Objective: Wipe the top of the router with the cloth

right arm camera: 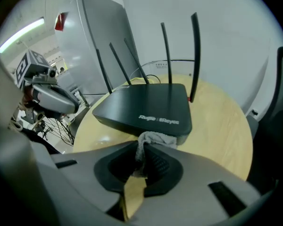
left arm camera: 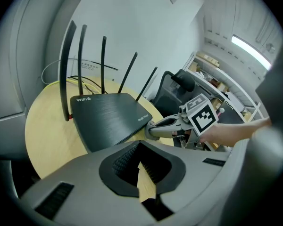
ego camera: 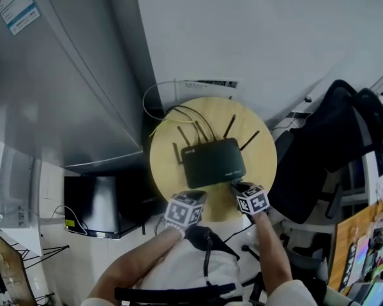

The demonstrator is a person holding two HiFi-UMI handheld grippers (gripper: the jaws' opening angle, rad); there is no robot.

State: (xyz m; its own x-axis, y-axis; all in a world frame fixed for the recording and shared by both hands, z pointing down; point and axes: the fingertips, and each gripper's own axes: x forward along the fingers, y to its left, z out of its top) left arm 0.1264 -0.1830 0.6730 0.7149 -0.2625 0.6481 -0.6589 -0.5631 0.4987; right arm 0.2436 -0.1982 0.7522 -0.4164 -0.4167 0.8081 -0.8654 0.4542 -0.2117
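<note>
The router point(ego camera: 214, 162) is a flat black box with several thin antennas standing up along its back edge. It lies flat near the middle of the round wooden bench point(ego camera: 263, 146). The cloth point(right arm camera: 154, 139) is small, pale grey and crumpled. It is pinched between the jaws of the right gripper point(right arm camera: 140, 161) and touches the router's front edge.

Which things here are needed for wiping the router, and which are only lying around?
For the job:
router
cloth
right gripper, shut on the cloth

Just lying about:
cables behind the router
black chair
grey cabinet
left gripper, shut with nothing in it
</note>
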